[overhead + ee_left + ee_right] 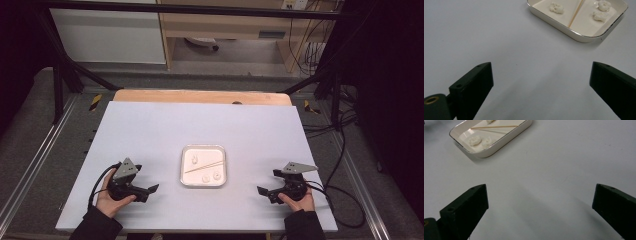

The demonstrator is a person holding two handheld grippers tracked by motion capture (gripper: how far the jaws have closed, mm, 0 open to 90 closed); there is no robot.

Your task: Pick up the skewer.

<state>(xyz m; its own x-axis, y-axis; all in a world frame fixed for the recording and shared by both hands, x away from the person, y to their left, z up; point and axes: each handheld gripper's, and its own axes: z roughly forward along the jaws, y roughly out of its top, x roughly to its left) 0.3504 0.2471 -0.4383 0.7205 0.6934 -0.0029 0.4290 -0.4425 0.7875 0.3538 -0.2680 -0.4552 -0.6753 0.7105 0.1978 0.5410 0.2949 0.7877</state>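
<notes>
Three pale lumps (556,7) unidentifiable | tray (574,35) cut off | jaws apart

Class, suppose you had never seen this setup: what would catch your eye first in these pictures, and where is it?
The white tray in the middle of the pale table, with three small white lumps and a thin wooden stick lying aslant in it. Next, the left gripper and right gripper, one on each side of it, both open and empty.
</notes>
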